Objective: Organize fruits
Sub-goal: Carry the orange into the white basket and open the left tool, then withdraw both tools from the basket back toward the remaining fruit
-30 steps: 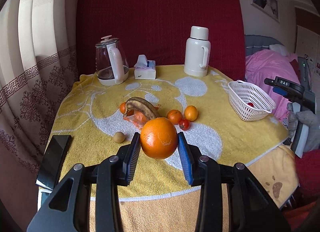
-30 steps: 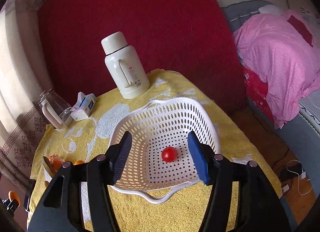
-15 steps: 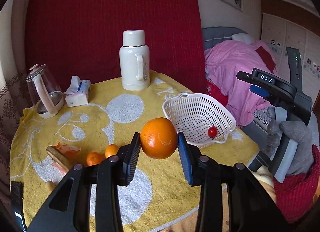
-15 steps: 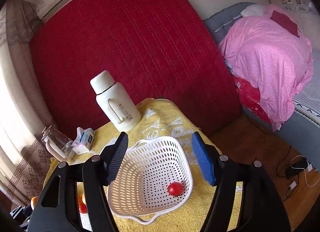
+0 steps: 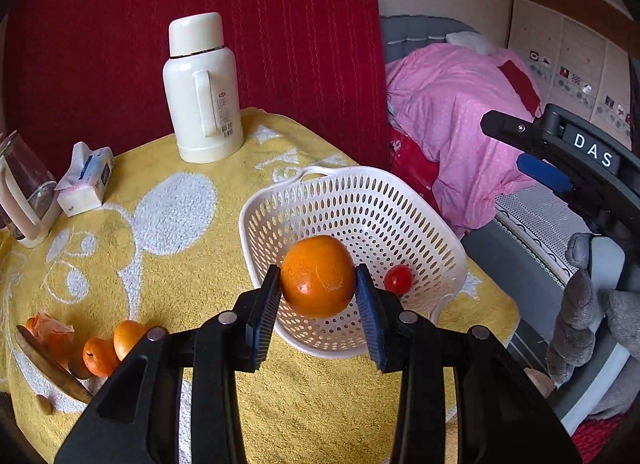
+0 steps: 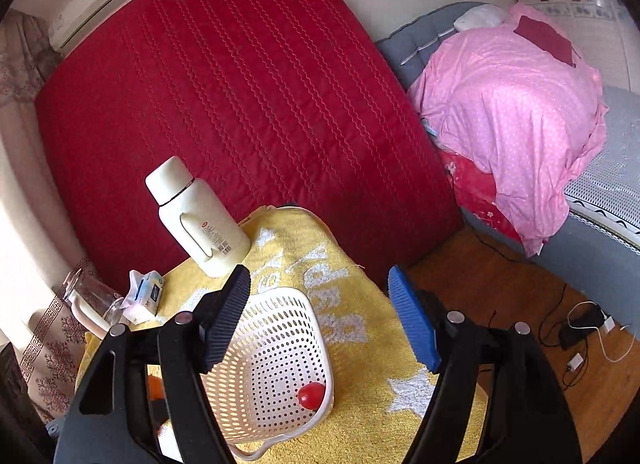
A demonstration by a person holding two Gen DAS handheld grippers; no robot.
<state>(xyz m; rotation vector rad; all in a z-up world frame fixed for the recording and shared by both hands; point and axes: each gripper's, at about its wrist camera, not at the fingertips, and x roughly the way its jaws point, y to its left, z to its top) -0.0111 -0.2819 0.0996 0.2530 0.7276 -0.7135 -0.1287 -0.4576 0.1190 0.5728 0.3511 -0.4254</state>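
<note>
My left gripper (image 5: 317,284) is shut on a large orange (image 5: 317,276) and holds it over the near side of the white perforated basket (image 5: 320,192). A small red tomato (image 5: 398,279) lies inside the basket; it also shows in the right wrist view (image 6: 311,395), in the basket (image 6: 276,344). Two small oranges (image 5: 110,348) and a dark banana (image 5: 48,368) lie at the table's left. My right gripper (image 6: 320,320) is open and empty, raised above the basket's right side; its body shows in the left wrist view (image 5: 576,168).
A white thermos (image 5: 202,88), a tissue pack (image 5: 86,180) and a glass kettle (image 5: 20,196) stand at the back of the yellow-clothed table (image 5: 180,264). A bed with a pink quilt (image 6: 512,112) is to the right. Cables (image 6: 580,328) lie on the wooden floor.
My left gripper has carried the orange rightwards from the fruit pile to above the basket. My right gripper has risen and drawn back from the basket, staying open.
</note>
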